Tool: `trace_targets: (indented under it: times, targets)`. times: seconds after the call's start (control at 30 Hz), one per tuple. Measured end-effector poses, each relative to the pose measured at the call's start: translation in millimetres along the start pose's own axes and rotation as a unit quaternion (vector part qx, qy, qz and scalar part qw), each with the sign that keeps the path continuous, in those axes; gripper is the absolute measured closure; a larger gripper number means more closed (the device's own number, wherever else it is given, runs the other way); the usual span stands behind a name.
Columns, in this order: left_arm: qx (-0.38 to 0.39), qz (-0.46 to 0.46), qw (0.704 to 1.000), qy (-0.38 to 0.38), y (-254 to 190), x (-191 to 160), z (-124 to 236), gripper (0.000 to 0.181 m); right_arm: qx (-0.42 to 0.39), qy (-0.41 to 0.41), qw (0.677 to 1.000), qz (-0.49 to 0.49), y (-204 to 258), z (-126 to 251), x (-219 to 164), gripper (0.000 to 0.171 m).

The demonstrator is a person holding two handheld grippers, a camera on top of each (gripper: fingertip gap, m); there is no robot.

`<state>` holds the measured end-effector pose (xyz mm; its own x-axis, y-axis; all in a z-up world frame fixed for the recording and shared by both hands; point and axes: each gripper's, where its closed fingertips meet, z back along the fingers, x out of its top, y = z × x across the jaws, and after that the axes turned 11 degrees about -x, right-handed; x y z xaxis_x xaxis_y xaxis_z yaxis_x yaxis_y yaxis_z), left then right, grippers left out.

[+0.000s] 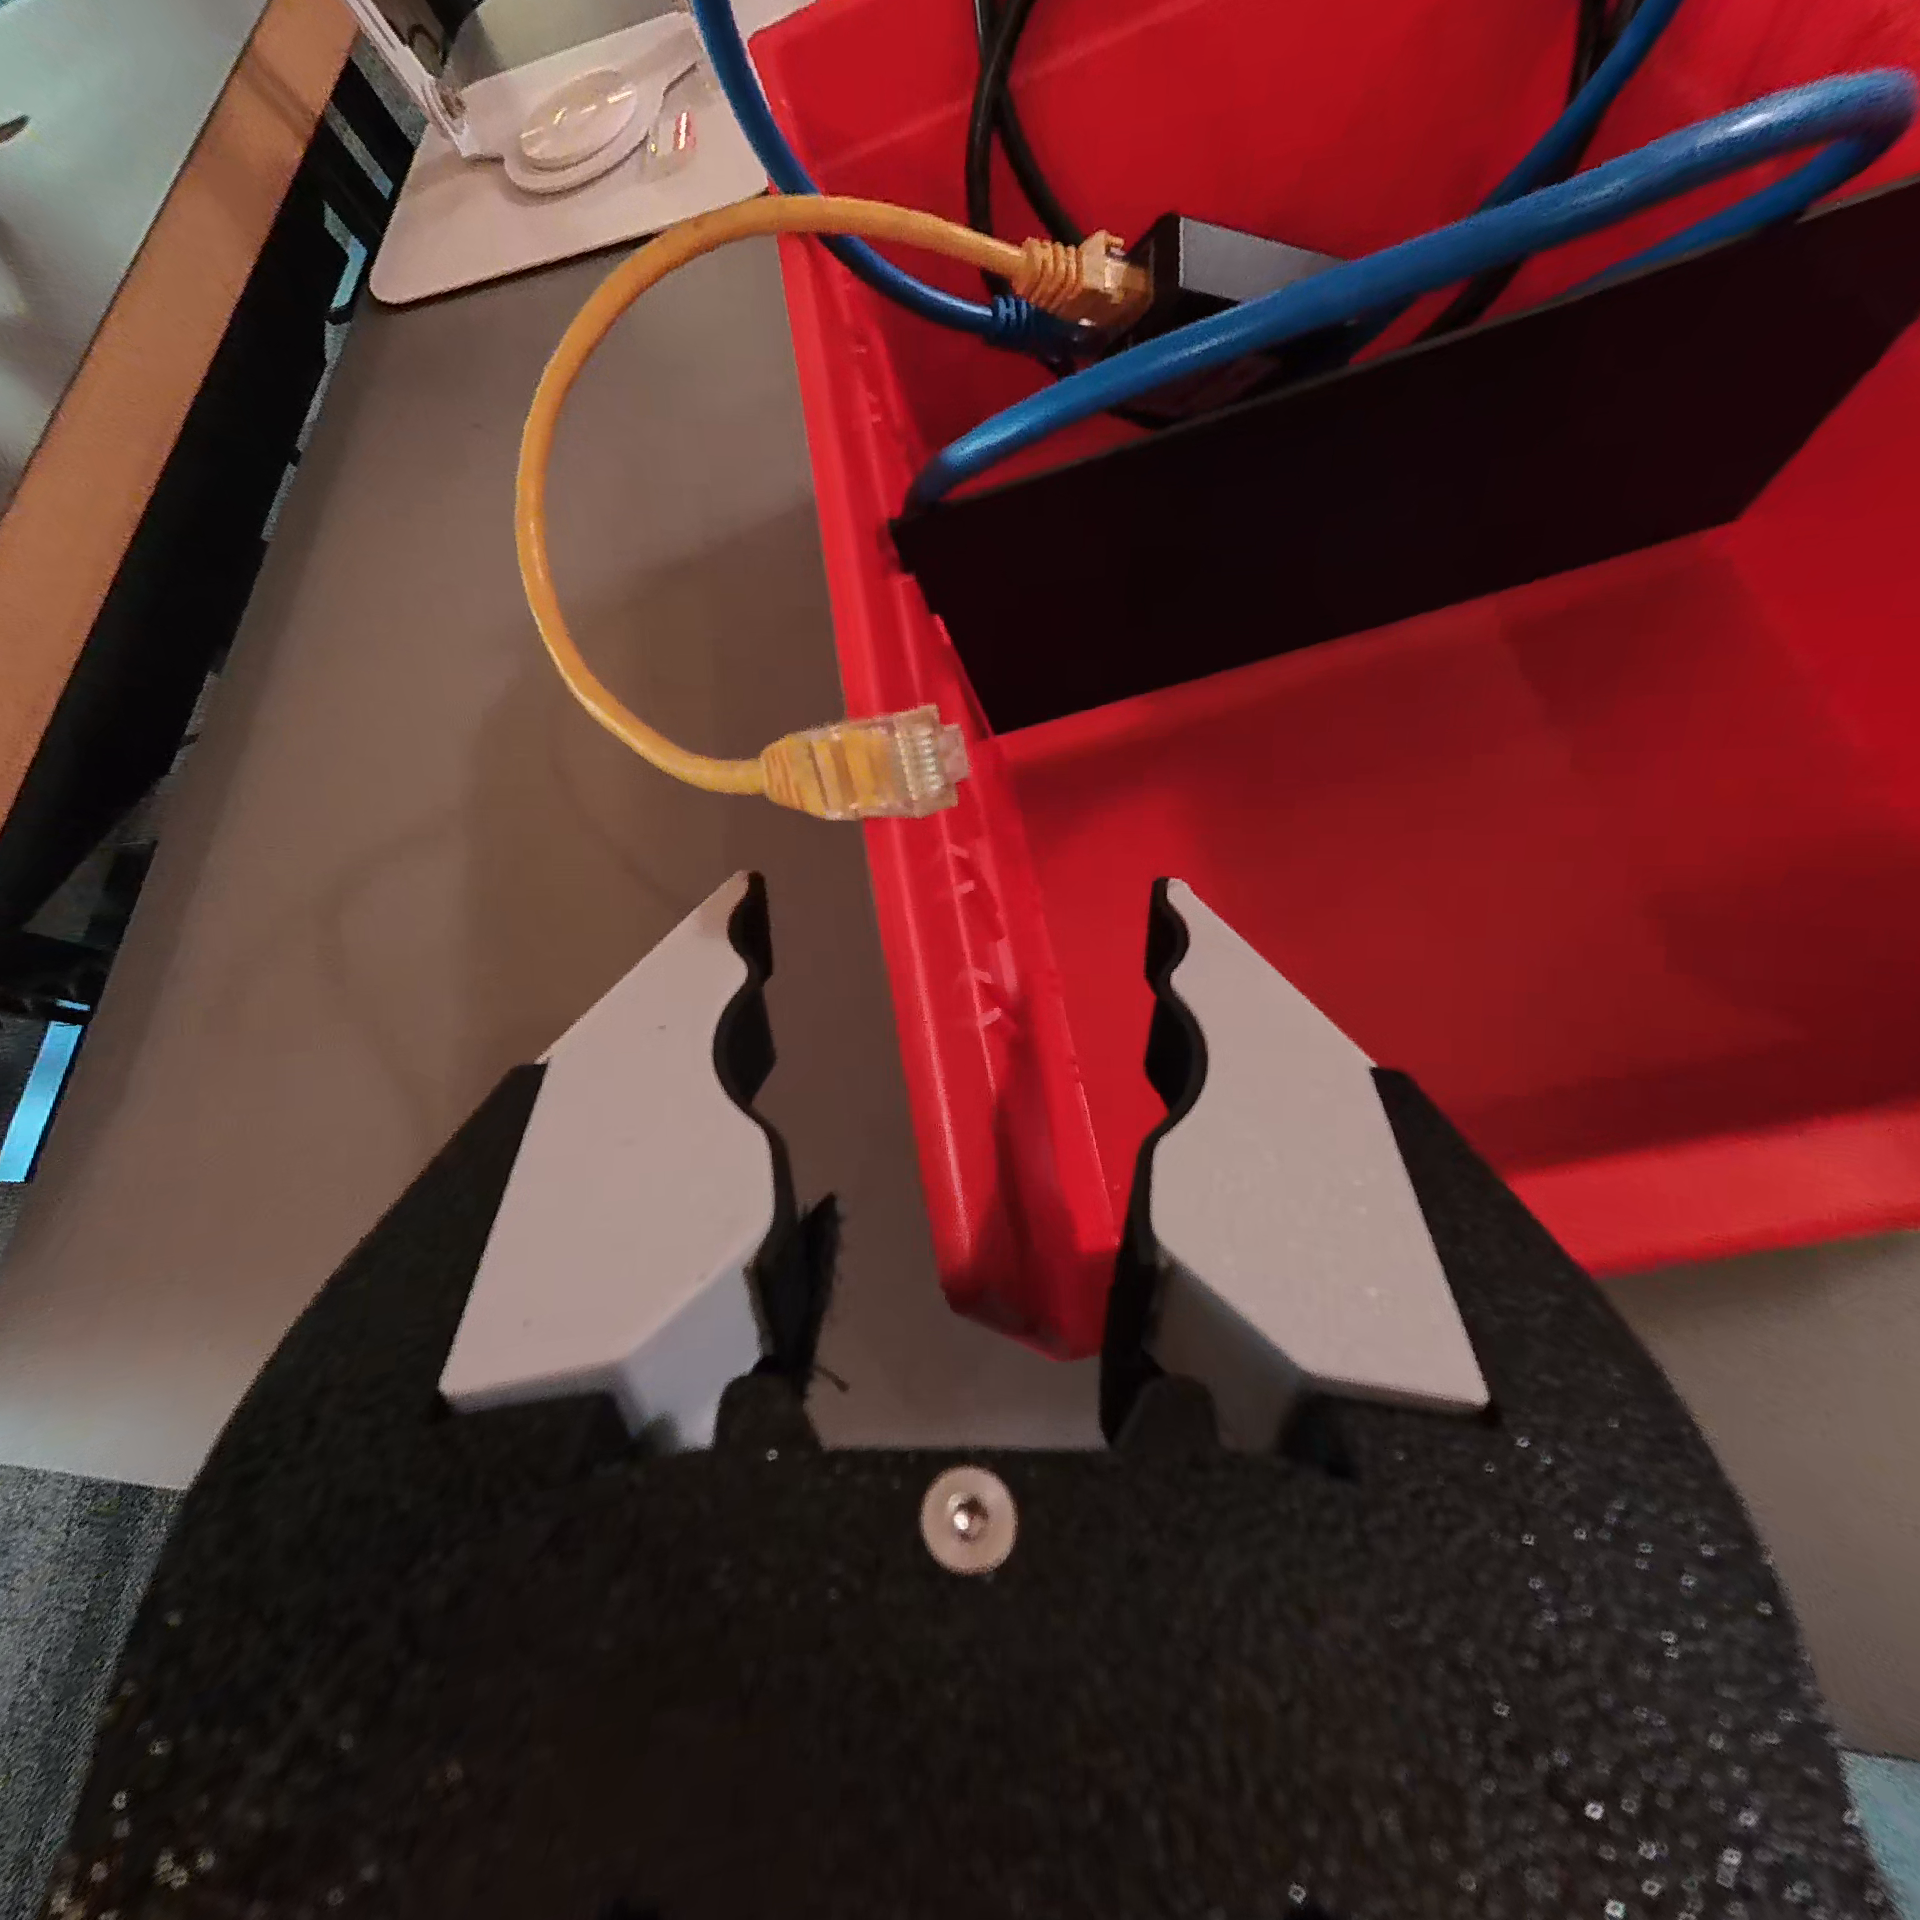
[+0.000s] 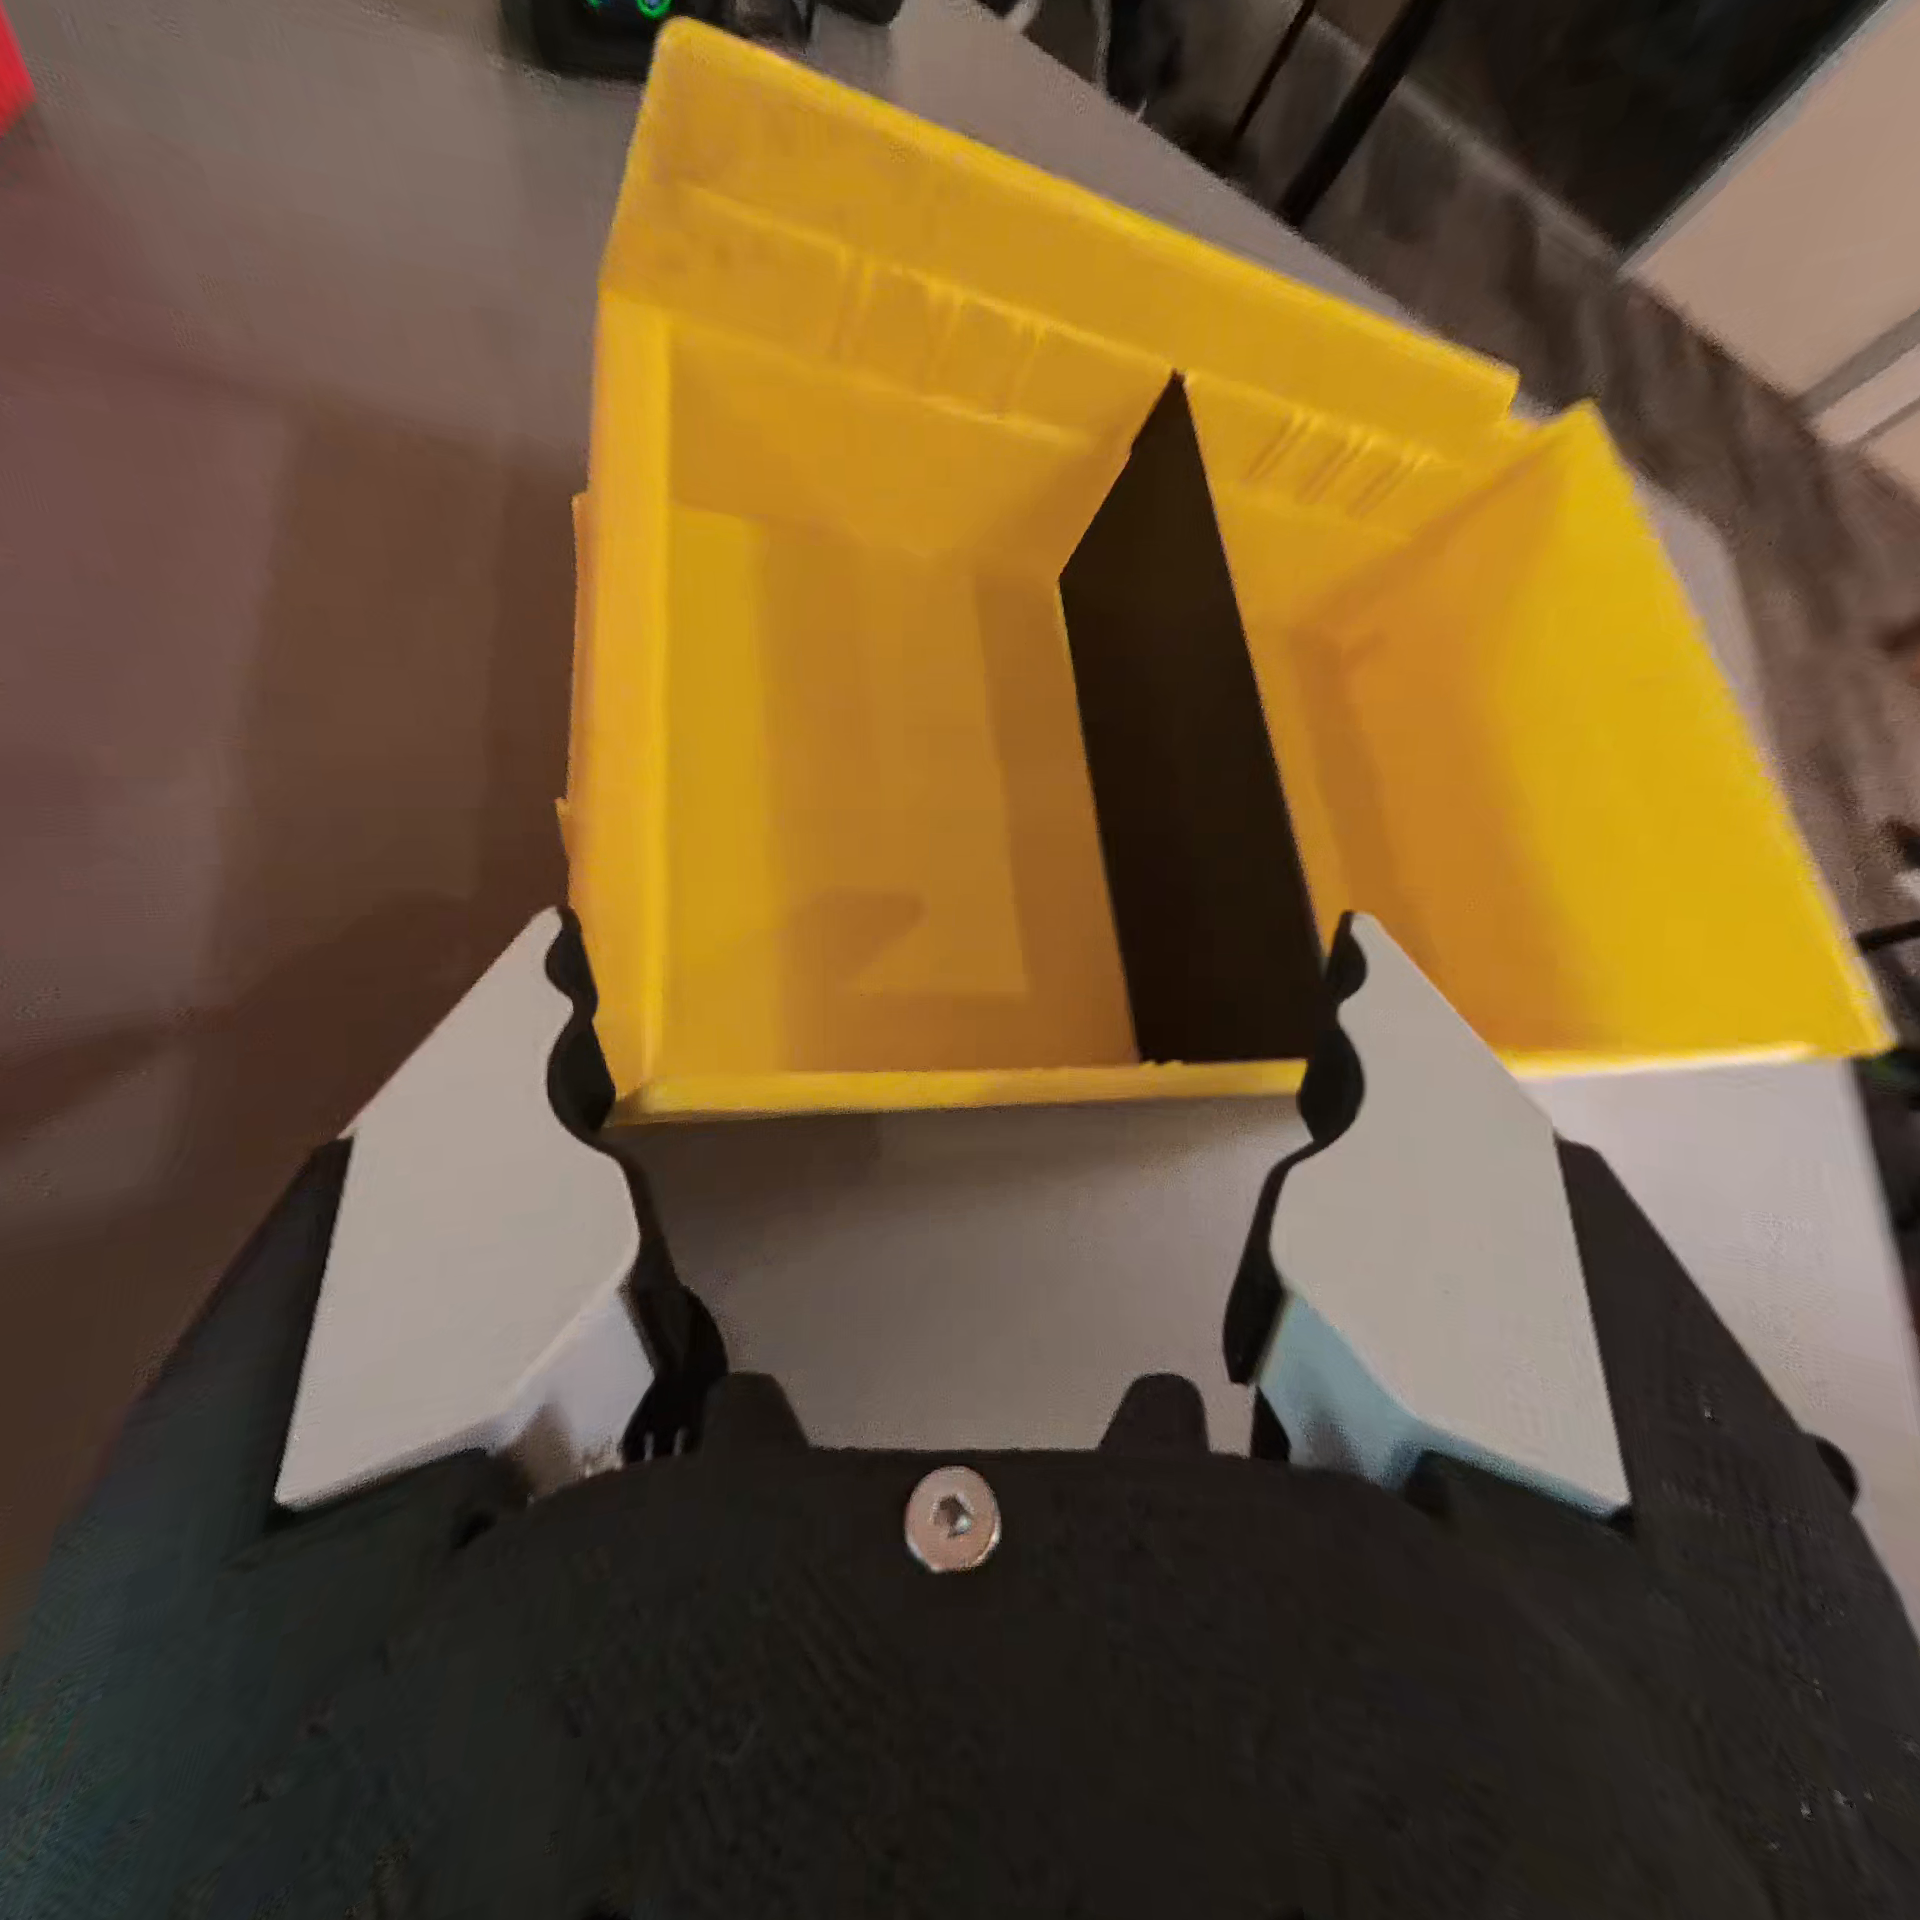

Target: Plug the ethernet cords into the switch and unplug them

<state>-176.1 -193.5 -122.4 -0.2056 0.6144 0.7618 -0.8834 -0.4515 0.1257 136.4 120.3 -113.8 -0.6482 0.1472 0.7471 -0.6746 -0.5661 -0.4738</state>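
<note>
In the left wrist view a short yellow ethernet cord loops over the left wall of a red bin. Its far plug sits in a small black switch inside the bin. Its free clear plug rests against the bin's rim, just ahead of my left gripper, which is open and empty and straddles the rim. Blue cords also run to the switch. My right gripper is open and empty at the near edge of a yellow bin.
A black divider crosses the red bin. Another black divider splits the yellow bin, whose compartments show nothing inside. A white stand base lies at the back left on the grey table. Black cables hang into the red bin. To reach the small black switch in a straight line is about 15 centimeters for my left fingers, about 35 centimeters for my right.
</note>
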Motion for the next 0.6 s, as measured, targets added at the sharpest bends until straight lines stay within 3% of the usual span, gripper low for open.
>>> trace_targets:
  times: [0.1,0.2,0.33,0.47,0.53,0.6]
  targets:
    - [0.000,0.001,1.000,-0.005,2,2,3,0.110,0.013,0.022,0.999,-0.030,-14,5,-18,0.034]
    - [-0.001,0.003,1.000,-0.012,4,4,5,0.111,-0.027,0.040,0.999,-0.022,-49,11,-38,0.038]
    - [-0.021,0.014,1.000,-0.015,0,3,1,0.111,-0.068,0.080,0.991,-0.085,-98,10,-78,0.045]
    - [-0.023,0.017,1.000,-0.001,-1,-2,-3,0.119,-0.135,0.094,0.975,-0.146,-156,7,-114,0.079]
    - [-0.020,0.014,1.000,0.011,0,-4,-4,0.135,-0.122,0.093,0.971,-0.183,-167,1,-125,0.100]
    - [-0.026,0.008,0.999,0.017,-2,-6,-4,0.152,-0.087,0.083,0.969,-0.218,-168,-5,-128,0.109]
